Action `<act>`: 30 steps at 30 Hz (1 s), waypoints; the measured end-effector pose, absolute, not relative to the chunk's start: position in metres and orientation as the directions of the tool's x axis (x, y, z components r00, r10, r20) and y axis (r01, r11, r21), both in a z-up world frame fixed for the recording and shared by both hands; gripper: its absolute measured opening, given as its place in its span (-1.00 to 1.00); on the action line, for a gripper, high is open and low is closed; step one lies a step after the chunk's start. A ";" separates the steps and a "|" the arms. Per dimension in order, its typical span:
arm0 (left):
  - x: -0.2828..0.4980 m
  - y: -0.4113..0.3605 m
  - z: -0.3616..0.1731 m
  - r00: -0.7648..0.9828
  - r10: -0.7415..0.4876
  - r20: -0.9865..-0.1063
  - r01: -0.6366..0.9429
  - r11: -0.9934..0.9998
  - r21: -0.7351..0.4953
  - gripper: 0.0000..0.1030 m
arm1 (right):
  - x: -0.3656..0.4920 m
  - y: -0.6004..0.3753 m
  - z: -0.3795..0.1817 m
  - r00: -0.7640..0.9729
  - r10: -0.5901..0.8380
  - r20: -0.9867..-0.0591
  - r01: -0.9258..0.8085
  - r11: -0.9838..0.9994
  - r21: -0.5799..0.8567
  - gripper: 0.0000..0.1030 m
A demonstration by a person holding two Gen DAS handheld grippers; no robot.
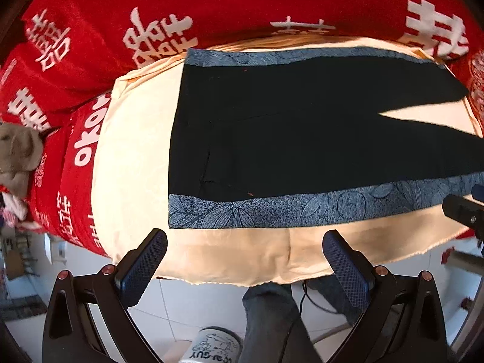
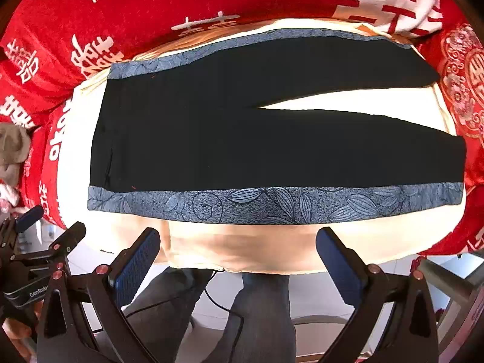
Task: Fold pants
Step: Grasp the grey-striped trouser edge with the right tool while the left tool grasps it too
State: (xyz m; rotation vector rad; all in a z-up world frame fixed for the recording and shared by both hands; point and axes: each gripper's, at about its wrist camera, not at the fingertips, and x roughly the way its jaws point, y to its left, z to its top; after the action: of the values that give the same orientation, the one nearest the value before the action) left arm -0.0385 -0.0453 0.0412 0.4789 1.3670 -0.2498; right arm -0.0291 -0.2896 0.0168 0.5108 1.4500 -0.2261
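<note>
Currently, pants [image 2: 272, 139] are laid flat, unfolded, on cream cloth [image 2: 272, 251]. Left gripper [image 1: 245, 260] and right gripper [image 2: 239, 257] are held wide open, empty, above cloth's near edge.

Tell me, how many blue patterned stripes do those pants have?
2. One stripe runs along the near edge of the pants; the other stripe runs along the far edge. Any underneath would be hidden.

Pants [image 2: 242, 139]: black, with a blue leaf-patterned band along each outer side seam. Laid flat and unfolded, lengthwise across the view, waist at left, legs running right. Legs split in a narrow V from the crotch, hems apart at right. Fabric smooth, few wrinkles.
</note>
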 end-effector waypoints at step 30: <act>-0.012 0.087 -0.106 0.037 -0.299 -0.953 0.083 0.952 -0.296 1.00 | -0.024 -0.197 -0.175 0.325 0.736 -0.594 0.479 0.414 0.774 0.58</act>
State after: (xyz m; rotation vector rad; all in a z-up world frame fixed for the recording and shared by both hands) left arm -0.0115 0.0875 -0.1062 -0.1755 1.5079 -0.2961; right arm -0.0237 -0.1970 -0.1754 1.2233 1.3164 0.2399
